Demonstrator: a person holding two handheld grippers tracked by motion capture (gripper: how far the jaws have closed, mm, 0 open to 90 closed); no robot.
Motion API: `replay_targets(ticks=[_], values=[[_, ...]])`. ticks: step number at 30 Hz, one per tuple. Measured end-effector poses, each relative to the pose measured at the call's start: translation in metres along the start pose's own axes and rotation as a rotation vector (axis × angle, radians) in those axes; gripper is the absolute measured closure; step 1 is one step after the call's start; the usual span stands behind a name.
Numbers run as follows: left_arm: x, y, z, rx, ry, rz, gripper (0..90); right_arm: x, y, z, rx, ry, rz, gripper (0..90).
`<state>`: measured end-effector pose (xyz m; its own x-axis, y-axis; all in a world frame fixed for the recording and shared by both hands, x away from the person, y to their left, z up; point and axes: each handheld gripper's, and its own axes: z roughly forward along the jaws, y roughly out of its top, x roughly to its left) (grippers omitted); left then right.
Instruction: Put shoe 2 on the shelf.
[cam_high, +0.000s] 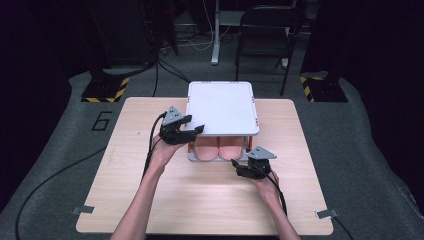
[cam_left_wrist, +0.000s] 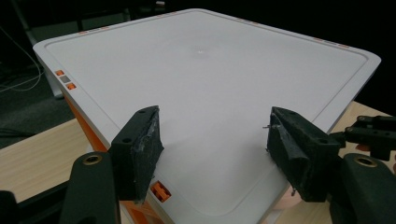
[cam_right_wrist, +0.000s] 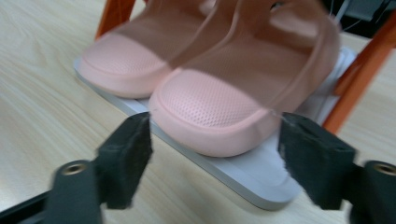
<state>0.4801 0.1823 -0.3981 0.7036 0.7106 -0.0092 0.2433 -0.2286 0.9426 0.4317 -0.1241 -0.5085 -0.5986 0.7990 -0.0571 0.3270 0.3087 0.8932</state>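
Two pink slippers (cam_right_wrist: 210, 107) lie side by side on my rack's (cam_high: 223, 107) lower shelf. Their rounded ends face me.

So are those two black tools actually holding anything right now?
No, nothing is held. The right tool stands open just in front of the pink slipper on the lower shelf; the left tool hangs open over the rack's white top.

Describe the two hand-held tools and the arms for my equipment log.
Both the left tool and the right tool are black, with two padded jaws, a grey three-cornered plate on top and a trailing black cable. The forearms are bare, with no sleeves showing.
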Motion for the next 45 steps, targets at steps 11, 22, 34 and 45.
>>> replay_targets(ticks=[11,22,34,45], values=[[-0.008,-0.008,-0.027,-0.083,0.024,0.024,21.1,-0.017,-0.014,-0.060,-0.099,-0.052,0.080,15.1],[-0.001,-0.070,-0.095,-0.101,0.153,0.051,20.4,-0.030,-0.043,-0.096,-0.127,-0.129,0.107,17.7],[0.018,-0.159,-0.165,-0.114,0.237,-0.078,20.5,-0.031,-0.055,-0.100,-0.128,-0.163,0.121,18.6],[0.020,-0.174,-0.169,-0.068,0.245,-0.114,20.5,-0.034,-0.057,-0.103,-0.138,-0.162,0.167,18.8]])
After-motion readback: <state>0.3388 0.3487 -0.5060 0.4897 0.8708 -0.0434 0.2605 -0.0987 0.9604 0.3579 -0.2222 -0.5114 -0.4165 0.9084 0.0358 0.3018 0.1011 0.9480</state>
